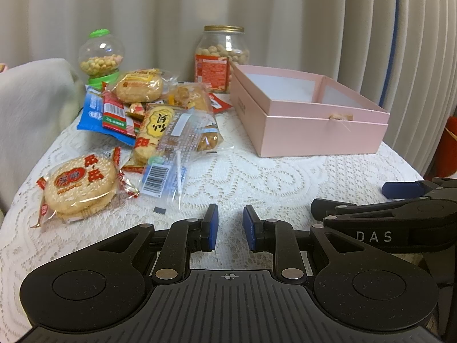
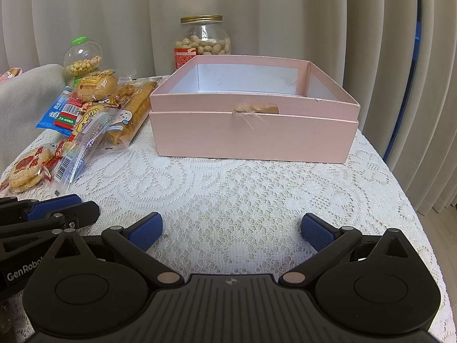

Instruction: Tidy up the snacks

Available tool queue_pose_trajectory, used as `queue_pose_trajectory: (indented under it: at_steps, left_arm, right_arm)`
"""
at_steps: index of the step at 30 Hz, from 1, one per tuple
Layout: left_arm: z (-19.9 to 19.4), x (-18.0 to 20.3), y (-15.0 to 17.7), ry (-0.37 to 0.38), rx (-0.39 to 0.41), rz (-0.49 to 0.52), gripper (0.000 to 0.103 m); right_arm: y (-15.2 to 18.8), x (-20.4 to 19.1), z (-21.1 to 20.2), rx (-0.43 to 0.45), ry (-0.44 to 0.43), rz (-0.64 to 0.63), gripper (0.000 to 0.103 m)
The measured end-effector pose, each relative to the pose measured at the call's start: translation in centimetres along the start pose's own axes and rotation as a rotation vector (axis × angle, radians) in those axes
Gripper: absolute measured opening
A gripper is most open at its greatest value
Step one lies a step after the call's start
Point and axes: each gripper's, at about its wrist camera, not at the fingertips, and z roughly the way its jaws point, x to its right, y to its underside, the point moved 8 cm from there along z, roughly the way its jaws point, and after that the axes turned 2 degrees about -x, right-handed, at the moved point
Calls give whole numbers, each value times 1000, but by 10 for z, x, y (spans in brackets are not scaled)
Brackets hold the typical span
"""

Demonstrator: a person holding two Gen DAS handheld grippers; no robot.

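Note:
A pile of wrapped snacks (image 1: 148,120) lies on the left of the lace-covered table (image 1: 257,183); it also shows in the right wrist view (image 2: 85,114). A round sesame cracker pack (image 1: 80,185) lies nearest. An open pink box (image 1: 308,114), with nothing visible inside, stands to the right and fills the middle of the right wrist view (image 2: 254,120). My left gripper (image 1: 230,228) hovers low over the table near its front edge, jaws narrowly apart and empty. My right gripper (image 2: 231,231) is wide open and empty, in front of the box.
A peanut jar (image 1: 221,57) with a gold lid and a green candy dispenser (image 1: 101,57) stand at the back by the curtain. A grey cushion (image 1: 31,105) lies at the left. The table's edge curves away at the right (image 2: 414,200).

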Motion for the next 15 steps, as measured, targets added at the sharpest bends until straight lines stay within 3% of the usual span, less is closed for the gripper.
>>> queue_pose_trajectory:
  at_steps: [9, 12, 15]
  left_arm:
    - [-8, 6, 6, -27, 26, 58, 25]
    - [-8, 3, 1, 3, -28, 77, 25]
    - [-14, -5, -9, 69, -80, 92, 26]
  right_arm:
    - [7, -5, 2, -7, -7, 0, 103]
    - [7, -10, 5, -76, -23, -20, 103]
    - [2, -10, 9, -207, -29, -40, 103]
